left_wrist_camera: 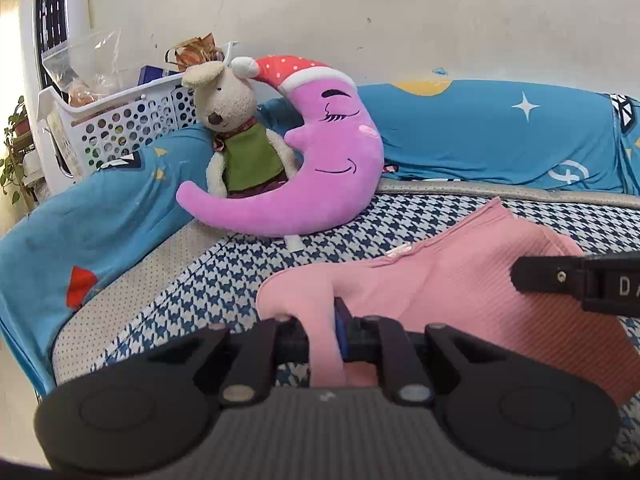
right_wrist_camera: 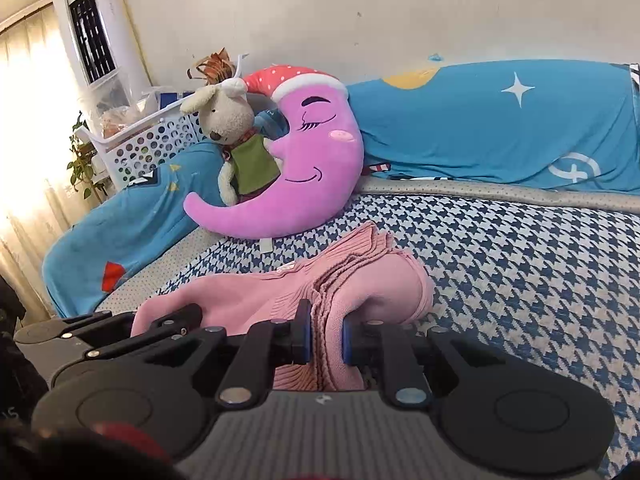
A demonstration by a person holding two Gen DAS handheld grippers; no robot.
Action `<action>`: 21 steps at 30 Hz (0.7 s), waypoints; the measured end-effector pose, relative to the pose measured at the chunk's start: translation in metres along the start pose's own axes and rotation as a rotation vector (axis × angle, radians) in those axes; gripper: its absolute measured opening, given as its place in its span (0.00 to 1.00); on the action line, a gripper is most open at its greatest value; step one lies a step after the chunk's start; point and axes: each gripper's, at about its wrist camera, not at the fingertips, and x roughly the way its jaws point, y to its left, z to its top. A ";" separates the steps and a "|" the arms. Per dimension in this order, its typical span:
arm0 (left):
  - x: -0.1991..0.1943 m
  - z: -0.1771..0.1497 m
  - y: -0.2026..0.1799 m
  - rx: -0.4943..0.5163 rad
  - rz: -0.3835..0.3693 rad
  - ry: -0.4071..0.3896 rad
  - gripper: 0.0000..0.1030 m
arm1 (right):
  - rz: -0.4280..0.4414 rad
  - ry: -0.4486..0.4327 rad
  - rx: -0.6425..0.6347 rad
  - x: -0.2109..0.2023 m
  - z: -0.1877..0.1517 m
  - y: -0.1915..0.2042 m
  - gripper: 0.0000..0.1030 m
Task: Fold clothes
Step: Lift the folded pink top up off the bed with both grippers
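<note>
Pinching the pink knit garment, each hand-held gripper grips it; right one reads "DA".

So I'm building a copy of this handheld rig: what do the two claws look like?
Both look alike. The left claw and right claw are matte black, with angular linkage bars joined by silver pivot pins, two round black housings at the base, and a grey ribbed body bearing a small white mark. The finger pads are blue. The right one's side carries white lettering, "DA", cut off at the left camera's edge.
</note>
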 end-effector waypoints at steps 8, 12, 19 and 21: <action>0.026 0.001 -0.001 -0.012 0.023 0.059 0.11 | -0.028 0.033 -0.006 0.024 -0.003 -0.006 0.15; 0.034 0.001 0.007 -0.067 0.006 0.092 0.12 | -0.032 0.040 -0.010 0.030 -0.004 -0.009 0.15; 0.048 -0.005 0.027 -0.183 -0.083 0.151 0.23 | -0.070 0.087 -0.023 0.043 -0.011 -0.017 0.17; 0.056 -0.011 0.045 -0.308 -0.134 0.192 0.30 | -0.098 0.122 -0.021 0.049 -0.016 -0.021 0.20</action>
